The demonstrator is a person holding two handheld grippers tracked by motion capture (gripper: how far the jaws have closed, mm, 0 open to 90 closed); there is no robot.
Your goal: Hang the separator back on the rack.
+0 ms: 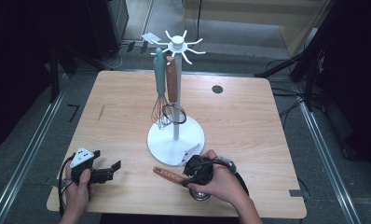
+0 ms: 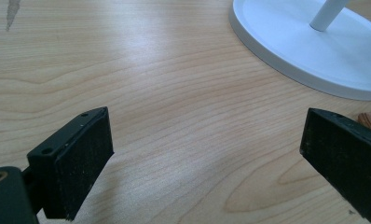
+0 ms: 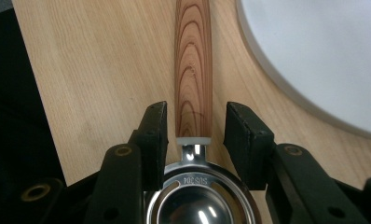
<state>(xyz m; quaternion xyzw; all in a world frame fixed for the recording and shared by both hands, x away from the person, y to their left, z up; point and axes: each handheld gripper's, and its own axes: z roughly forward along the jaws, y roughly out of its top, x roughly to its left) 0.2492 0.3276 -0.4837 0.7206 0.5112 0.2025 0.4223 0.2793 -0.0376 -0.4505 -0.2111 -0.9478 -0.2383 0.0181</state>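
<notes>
A utensil with a wooden handle (image 1: 168, 175) (image 3: 193, 70) and a steel head (image 3: 197, 205) lies flat on the table, just in front of the white stand's base (image 1: 165, 140). My right gripper (image 1: 187, 178) (image 3: 195, 121) reaches over it with one jaw on each side of the handle's lower end. A narrow gap shows on both sides, so the pads are not pressing. At the table's front left, my left gripper (image 1: 113, 170) (image 2: 207, 163) hovers low, open wide, with only bare wood between its jaws.
The white stand (image 2: 314, 51) has hooks at its top. A teal-handled whisk (image 1: 160, 74) and a second wooden-handled utensil (image 1: 172, 81) hang from them. The wooden table (image 1: 239, 121) has a dark round hole (image 1: 217, 89) at the back right.
</notes>
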